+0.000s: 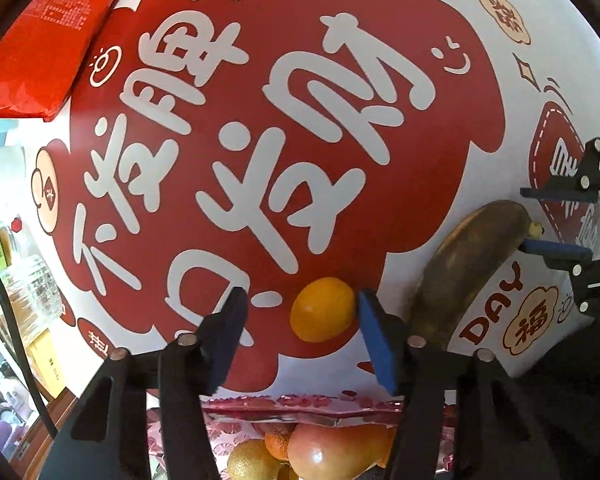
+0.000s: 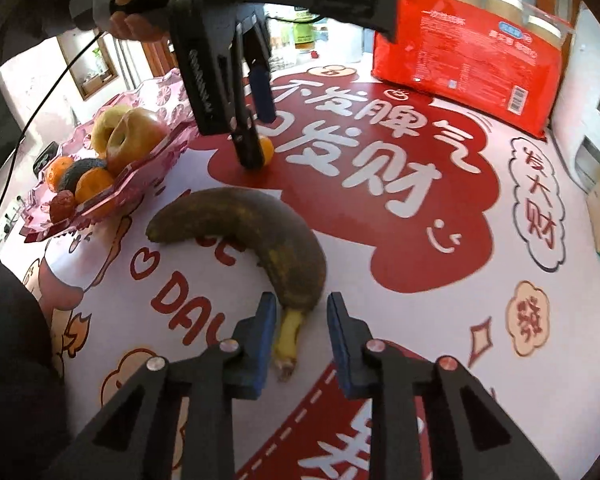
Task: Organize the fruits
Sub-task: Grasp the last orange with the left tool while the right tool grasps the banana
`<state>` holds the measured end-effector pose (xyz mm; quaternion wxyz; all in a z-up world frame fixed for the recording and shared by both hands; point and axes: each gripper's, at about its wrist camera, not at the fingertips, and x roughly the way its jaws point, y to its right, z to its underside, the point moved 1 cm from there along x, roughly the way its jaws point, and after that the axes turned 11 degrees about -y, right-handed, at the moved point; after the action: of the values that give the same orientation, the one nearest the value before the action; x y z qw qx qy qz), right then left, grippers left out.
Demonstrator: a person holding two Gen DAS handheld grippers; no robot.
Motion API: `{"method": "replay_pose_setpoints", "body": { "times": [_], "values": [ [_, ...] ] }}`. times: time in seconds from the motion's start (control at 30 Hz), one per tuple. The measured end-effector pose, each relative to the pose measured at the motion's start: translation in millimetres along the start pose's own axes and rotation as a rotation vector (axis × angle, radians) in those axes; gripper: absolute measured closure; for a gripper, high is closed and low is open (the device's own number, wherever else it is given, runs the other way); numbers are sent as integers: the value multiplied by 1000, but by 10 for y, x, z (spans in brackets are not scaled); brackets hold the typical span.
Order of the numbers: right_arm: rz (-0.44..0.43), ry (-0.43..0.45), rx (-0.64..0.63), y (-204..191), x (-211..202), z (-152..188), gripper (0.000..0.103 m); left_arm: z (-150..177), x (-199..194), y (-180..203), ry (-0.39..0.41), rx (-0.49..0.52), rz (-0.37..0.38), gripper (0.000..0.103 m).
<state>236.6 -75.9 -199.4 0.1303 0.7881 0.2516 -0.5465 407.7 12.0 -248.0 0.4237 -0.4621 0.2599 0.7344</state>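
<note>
Two fruits lie loose on the table (image 2: 400, 280), which is covered in a red-and-white printed cloth. One is a small orange fruit (image 1: 323, 309), sitting on the red patch between the spread blue pads of the left tongs (image 1: 300, 332); the right pad looks to be touching its side, the left pad stands clear, so these tongs are open around it. The other is a badly browned banana (image 2: 260, 236), curved, its yellow stem end lying between the parted pads of the right tongs (image 2: 302, 340), which are also open and grip nothing.

Just beside the banana's far tip stands a pink patterned fruit tray (image 2: 112, 184). It holds a reddish-yellow apple (image 2: 138, 136), a yellowish fruit behind it, two or three oranges (image 2: 92, 186), a dark green fruit that may be an avocado, and a small red one at the near rim. At the far edge of the table sits a red package (image 2: 468, 64) topped with a row of lidded cups.
</note>
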Motion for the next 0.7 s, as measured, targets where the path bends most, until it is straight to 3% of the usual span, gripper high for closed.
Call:
{"method": "replay_pose_setpoints", "body": {
  "times": [0.07,0.17,0.3,0.7],
  "values": [
    [-34,-8,7,37,-10,-11,72,-13,21,10,10,1,-1,58],
    [-47,-26,-5,52,24,-75,51,-39,6,29,45,16,-4,66],
    [-64,-18,-68,-34,83,-226,50,-69,-18,62,50,21,-11,77],
    [-35,-21,-174,-173,339,-535,45,31,78,-1,26,-1,-13,76]
  ]
}}
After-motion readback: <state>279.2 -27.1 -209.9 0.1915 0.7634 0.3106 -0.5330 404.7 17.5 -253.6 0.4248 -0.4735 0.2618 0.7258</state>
